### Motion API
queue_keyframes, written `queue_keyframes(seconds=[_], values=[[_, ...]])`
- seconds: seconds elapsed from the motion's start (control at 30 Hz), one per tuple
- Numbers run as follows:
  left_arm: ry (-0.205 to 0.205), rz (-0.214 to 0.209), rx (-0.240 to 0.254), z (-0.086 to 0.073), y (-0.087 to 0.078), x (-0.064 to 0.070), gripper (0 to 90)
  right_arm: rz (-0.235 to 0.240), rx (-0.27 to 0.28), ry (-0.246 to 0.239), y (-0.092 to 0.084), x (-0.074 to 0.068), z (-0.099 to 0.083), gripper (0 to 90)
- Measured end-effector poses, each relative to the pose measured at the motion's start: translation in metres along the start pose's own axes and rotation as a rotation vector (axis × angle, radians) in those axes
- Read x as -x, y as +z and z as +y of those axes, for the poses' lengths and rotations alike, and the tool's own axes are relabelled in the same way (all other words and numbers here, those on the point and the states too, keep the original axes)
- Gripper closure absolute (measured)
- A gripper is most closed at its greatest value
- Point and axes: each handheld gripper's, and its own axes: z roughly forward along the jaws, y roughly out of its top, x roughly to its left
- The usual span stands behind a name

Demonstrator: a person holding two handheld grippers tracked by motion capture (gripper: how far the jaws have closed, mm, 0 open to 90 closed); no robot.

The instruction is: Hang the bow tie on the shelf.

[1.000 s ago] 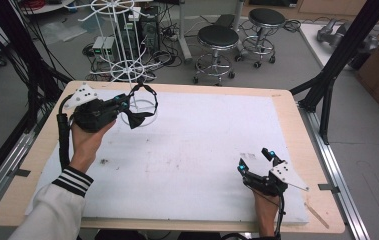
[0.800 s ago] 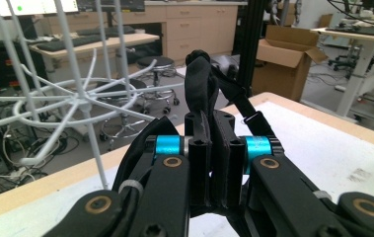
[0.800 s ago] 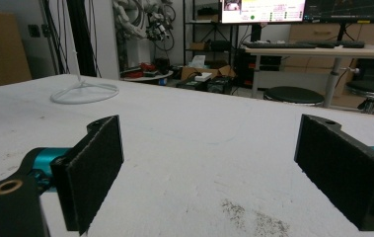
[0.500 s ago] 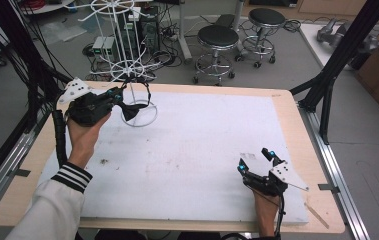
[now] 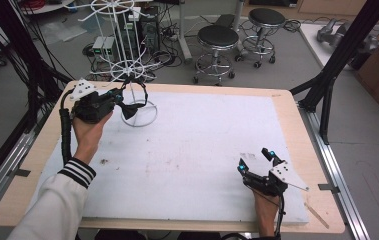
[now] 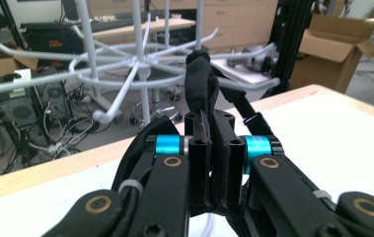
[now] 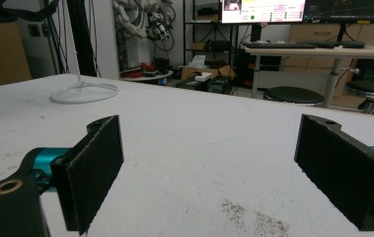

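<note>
My left gripper [image 5: 119, 98] is at the far left of the table, shut on a black fabric strap [image 5: 138, 95]. The strap's loop hangs right by the pole of a white wire hook rack [image 5: 136, 50]. In the left gripper view the strap [image 6: 200, 74] rises from between the closed pads of the left gripper [image 6: 213, 148], just below the rack's hook arms [image 6: 142, 64]. Whether the loop touches the rack I cannot tell. My right gripper [image 5: 253, 158] rests near the front right of the table, open. Nothing sits between its pads [image 7: 95, 163].
The rack's ring base [image 5: 139, 119] stands on the white mat [image 5: 202, 145] at the far left and shows far off as the ring base [image 7: 83, 91]. Stools [image 5: 218, 37] and cables lie beyond the table's far edge. A black frame post [image 5: 327, 80] rises at the right.
My left hand has carried the black strap away from me and slightly right, up to the rack's pole. The right gripper has stayed where it was.
</note>
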Motion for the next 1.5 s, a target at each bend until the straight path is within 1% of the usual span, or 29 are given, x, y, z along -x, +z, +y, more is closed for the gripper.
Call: queue_keyframes(seconds=[0.03, 0.1, 0.17, 0.4, 0.5, 0.53, 0.6, 0.7, 0.8, 0.83, 0.87, 0.93, 0.97, 1.0, 1.03, 1.07, 1.1, 1.13, 1.17, 1.2, 1.27, 1.3, 1.37, 1.4, 1.43, 1.5], values=[[0.005, 0.004, -0.010, -0.001, 0.002, -0.001, 85.2, 0.000, 0.000, -0.001, 0.000, 0.000, 0.000, 10.5], [0.005, 0.005, -0.012, -0.002, 0.003, -0.001, 85.2, 0.000, 0.000, 0.000, 0.000, 0.000, 0.000, 10.5], [0.014, 0.008, -0.022, -0.003, 0.004, -0.001, 85.2, 0.001, 0.000, 0.001, 0.000, 0.000, 0.000, 10.5], [0.016, 0.007, -0.048, -0.007, 0.005, -0.004, 85.0, 0.000, 0.000, 0.000, 0.000, 0.000, 0.000, 10.5], [0.013, 0.011, -0.061, -0.014, 0.004, -0.006, 84.9, -0.001, 0.002, -0.001, 0.000, 0.000, 0.000, 10.4], [0.006, 0.013, -0.065, -0.017, 0.004, -0.007, 84.9, 0.001, 0.003, -0.006, 0.000, 0.000, 0.000, 10.5], [-0.005, 0.009, -0.065, -0.020, 0.002, -0.009, 84.8, 0.001, 0.002, -0.005, 0.000, 0.000, 0.000, 10.5], [-0.001, 0.004, -0.064, -0.022, 0.000, -0.009, 84.5, 0.000, 0.004, -0.005, 0.000, 0.000, 0.000, 10.5], [0.000, -0.006, -0.076, -0.022, -0.001, -0.009, 83.5, 0.001, 0.004, -0.005, 0.000, 0.000, 0.000, 10.4], [-0.006, -0.013, -0.080, -0.023, -0.001, -0.009, 83.2, 0.001, 0.004, -0.005, 0.000, 0.000, 0.000, 10.4], [-0.003, -0.017, -0.084, -0.023, -0.002, -0.009, 81.6, 0.001, 0.004, -0.006, 0.000, 0.000, 0.000, 10.5], [0.018, 0.007, -0.091, -0.024, -0.004, -0.007, 75.5, 0.001, 0.004, -0.006, 0.000, 0.000, 0.000, 10.4], [0.006, -0.008, -0.089, -0.025, -0.004, -0.008, 71.7, 0.002, 0.001, -0.004, 0.000, 0.000, 0.000, 10.4], [-0.015, -0.030, -0.095, -0.026, -0.004, -0.010, 62.8, 0.003, 0.001, 0.001, 0.000, 0.000, 0.000, 10.4], [-0.036, -0.042, -0.107, -0.027, -0.003, -0.011, 54.5, 0.003, 0.001, 0.001, 0.000, 0.000, 0.000, 10.5], [-0.050, -0.037, -0.123, -0.028, -0.003, -0.013, 37.5, 0.003, 0.001, 0.000, 0.000, 0.000, 0.000, 10.4], [-0.065, -0.029, -0.142, -0.028, -0.004, -0.014, 27.7, 0.004, 0.001, 0.001, 0.000, 0.000, 0.000, 10.4], [-0.080, -0.042, -0.153, -0.030, -0.006, -0.017, 24.7, 0.003, 0.002, 0.001, 0.000, 0.000, 0.000, 10.4], [-0.091, -0.051, -0.154, -0.032, -0.008, -0.019, 23.9, 0.004, 0.002, 0.005, 0.000, 0.000, 0.000, 10.5], [-0.097, -0.056, -0.152, -0.034, -0.011, -0.020, 20.9, 0.005, 0.003, 0.005, 0.000, 0.000, 0.000, 10.5], [-0.085, -0.078, -0.149, -0.039, -0.018, -0.022, 19.1, 0.005, 0.003, 0.006, 0.000, 0.000, 0.000, 10.4], [-0.080, -0.082, -0.153, -0.042, -0.022, -0.022, 19.0, 0.005, 0.003, 0.005, 0.000, 0.000, 0.000, 10.5], [-0.061, -0.108, -0.132, -0.049, -0.032, -0.023, 18.6, 0.005, 0.002, 0.006, 0.000, 0.000, 0.000, 10.5], [-0.042, -0.108, -0.125, -0.053, -0.037, -0.023, 18.6, 0.004, 0.002, 0.005, 0.000, 0.000, 0.000, 10.4], [-0.014, -0.100, -0.113, -0.056, -0.042, -0.023, 18.7, 0.005, 0.003, 0.004, 0.000, 0.000, 0.000, 10.5], [-0.001, -0.109, -0.081, -0.064, -0.052, -0.024, 18.7, 0.005, 0.002, 0.007, 0.000, 0.000, 0.000, 10.5]])
